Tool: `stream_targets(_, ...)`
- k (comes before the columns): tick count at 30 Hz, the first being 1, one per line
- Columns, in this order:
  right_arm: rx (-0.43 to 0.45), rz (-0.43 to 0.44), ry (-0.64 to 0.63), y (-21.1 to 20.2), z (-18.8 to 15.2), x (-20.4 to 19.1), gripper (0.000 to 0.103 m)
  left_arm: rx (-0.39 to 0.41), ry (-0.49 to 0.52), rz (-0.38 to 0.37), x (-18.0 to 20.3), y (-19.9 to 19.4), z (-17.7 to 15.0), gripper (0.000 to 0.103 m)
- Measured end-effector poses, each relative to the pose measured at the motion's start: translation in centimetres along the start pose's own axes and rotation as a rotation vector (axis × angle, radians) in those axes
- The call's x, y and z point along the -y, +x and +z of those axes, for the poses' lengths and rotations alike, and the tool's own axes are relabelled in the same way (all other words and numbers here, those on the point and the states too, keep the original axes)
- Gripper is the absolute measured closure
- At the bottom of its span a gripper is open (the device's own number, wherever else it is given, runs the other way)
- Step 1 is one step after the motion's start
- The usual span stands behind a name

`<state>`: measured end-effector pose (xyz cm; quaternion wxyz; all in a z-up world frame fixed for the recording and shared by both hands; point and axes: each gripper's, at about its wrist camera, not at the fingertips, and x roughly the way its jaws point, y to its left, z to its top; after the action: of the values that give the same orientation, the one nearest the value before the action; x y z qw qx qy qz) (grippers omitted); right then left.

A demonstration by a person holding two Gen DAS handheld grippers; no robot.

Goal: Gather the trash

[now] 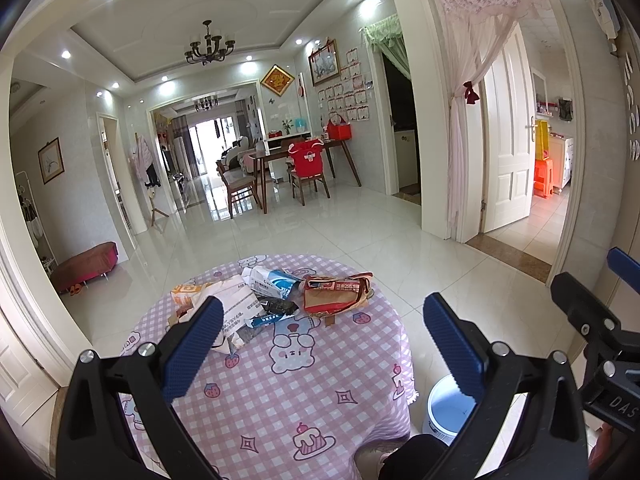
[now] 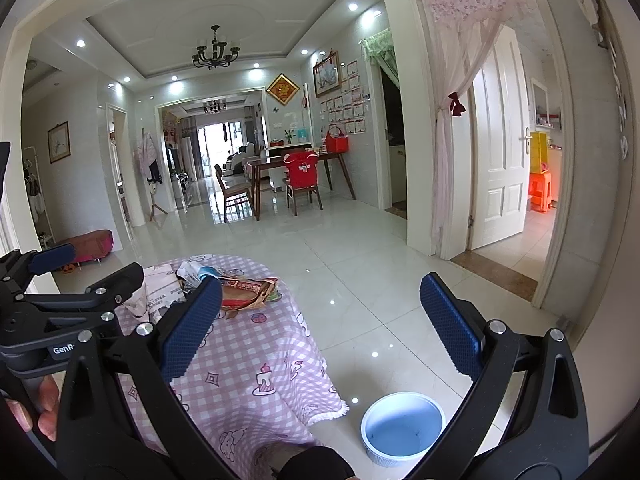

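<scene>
A pile of trash lies on the far part of a round table with a pink checked cloth [image 1: 280, 392]: a red and brown paper bag [image 1: 334, 292], a blue and white wrapper [image 1: 272, 280], white printed paper [image 1: 236, 312] and an orange and white wrapper [image 1: 188, 294]. My left gripper [image 1: 324, 344] is open and empty, held above the near side of the table. My right gripper [image 2: 320, 332] is open and empty, to the right of the table over the floor. A white bucket with a blue inside [image 2: 402, 428] stands on the floor beside the table; it also shows in the left wrist view [image 1: 448, 408].
The table [image 2: 256, 360] stands on a glossy white tile floor [image 2: 360, 264]. A wooden dining table with chairs [image 1: 288, 168] stands far behind. A doorway with a pink curtain [image 1: 472, 120] is at the right. A low red bench [image 1: 86, 264] sits at the left wall.
</scene>
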<state>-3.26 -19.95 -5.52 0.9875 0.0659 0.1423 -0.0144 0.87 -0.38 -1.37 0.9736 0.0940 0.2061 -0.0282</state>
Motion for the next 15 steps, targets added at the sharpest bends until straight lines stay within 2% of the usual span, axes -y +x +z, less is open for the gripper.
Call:
stream_targets(7, -0.005, 0.005, 0.0, 0.4, 0.2, -0.1, 0.006, -0.009, -0.004, 0.003, 0.1, 0.3, -0.5, 0.005)
stream_targets(15, -0.03, 0.029, -0.01, 2.1, 0.4, -0.5, 0.006, -0.046, -0.018, 0.01, -1.3, 2.6, -0.8, 0.005)
